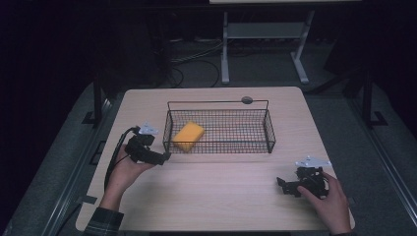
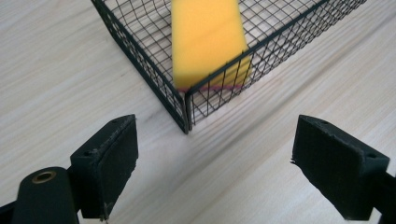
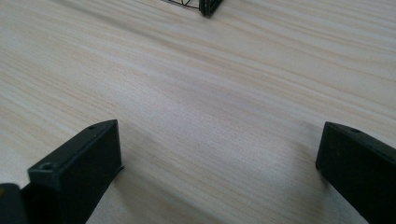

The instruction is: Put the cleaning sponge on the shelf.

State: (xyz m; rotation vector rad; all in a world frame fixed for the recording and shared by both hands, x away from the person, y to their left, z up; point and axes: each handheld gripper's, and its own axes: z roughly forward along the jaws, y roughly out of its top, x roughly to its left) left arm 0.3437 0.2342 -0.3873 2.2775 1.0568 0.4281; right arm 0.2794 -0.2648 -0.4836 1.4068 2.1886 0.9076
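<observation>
A black wire basket (image 1: 269, 129) stands on the wooden tabletop (image 1: 221, 191), and a yellow sponge (image 1: 188, 135) lies inside it, at the end nearest the left hand-held gripper (image 1: 166, 156). That gripper sits just outside the basket's near corner, its jaws spread wide with nothing between them; in the left gripper view the corner stands straight ahead of the jaws and the sponge (image 2: 208, 42) rests just beyond the mesh (image 2: 140, 60). The right hand-held gripper (image 1: 281, 184) lies well apart from the basket, low over bare tabletop, jaws likewise wide open and empty; a basket corner (image 3: 208, 7) shows far ahead of it.
</observation>
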